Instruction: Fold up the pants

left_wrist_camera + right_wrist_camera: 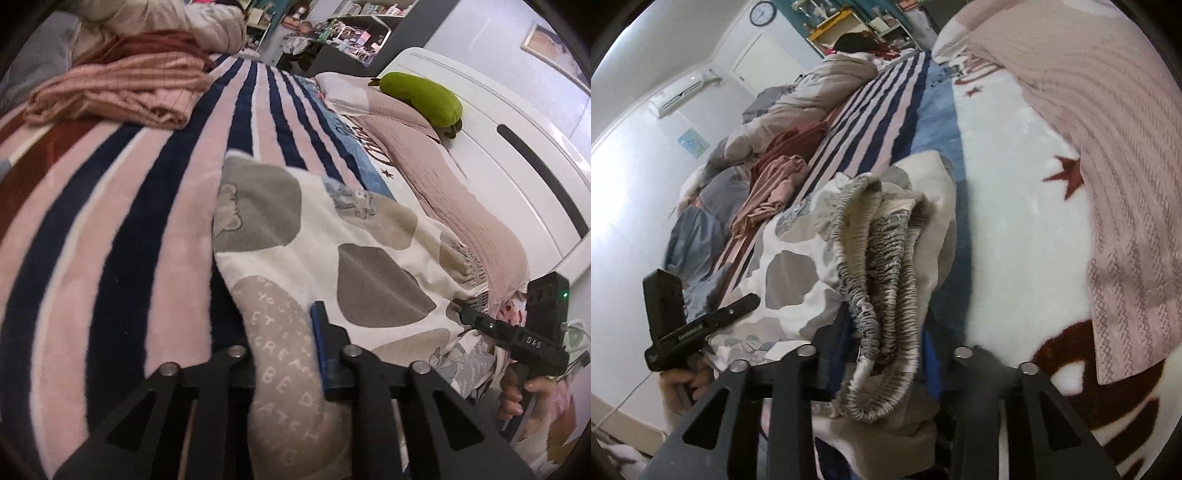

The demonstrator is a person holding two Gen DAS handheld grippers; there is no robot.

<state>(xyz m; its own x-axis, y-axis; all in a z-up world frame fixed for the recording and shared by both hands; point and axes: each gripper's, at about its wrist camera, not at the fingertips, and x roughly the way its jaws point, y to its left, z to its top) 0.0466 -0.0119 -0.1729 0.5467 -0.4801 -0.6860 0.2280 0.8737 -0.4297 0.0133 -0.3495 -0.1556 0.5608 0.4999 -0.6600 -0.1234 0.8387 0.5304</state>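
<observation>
Left wrist view, from left to right: a pink checked garment (110, 92) is lying crumpled on the striped blanket (110, 221) covering the bed. At centre, the patterned pants (314, 240) are lying on that blanket, and the left hand-held gripper (284, 354) is clenching a fold of the lettered beige fabric between its jaws. At far right, the right hand-held gripper (480, 319) is meeting the pants near the gathered waistband (469, 266), just beside a ribbed pink pillow (461, 192) and a green plush (421, 98).

Right wrist view, from left to right: the left hand-held gripper (738, 306) is resting on the pants (790, 273); at centre, the right hand-held gripper (882, 373) is grasping the bunched elastic waistband (882, 258).

Judged from these views, the step in hand is the securing of two edges before a fold. It is done well by keeping both grips level, drawing the cloth taut between them, and carrying all layers over together so that the waistband is not bunching further.

The fingertips of both grippers are largely buried in cloth; how many layers each is holding cannot be told. The pants' legs are cut off from view.
</observation>
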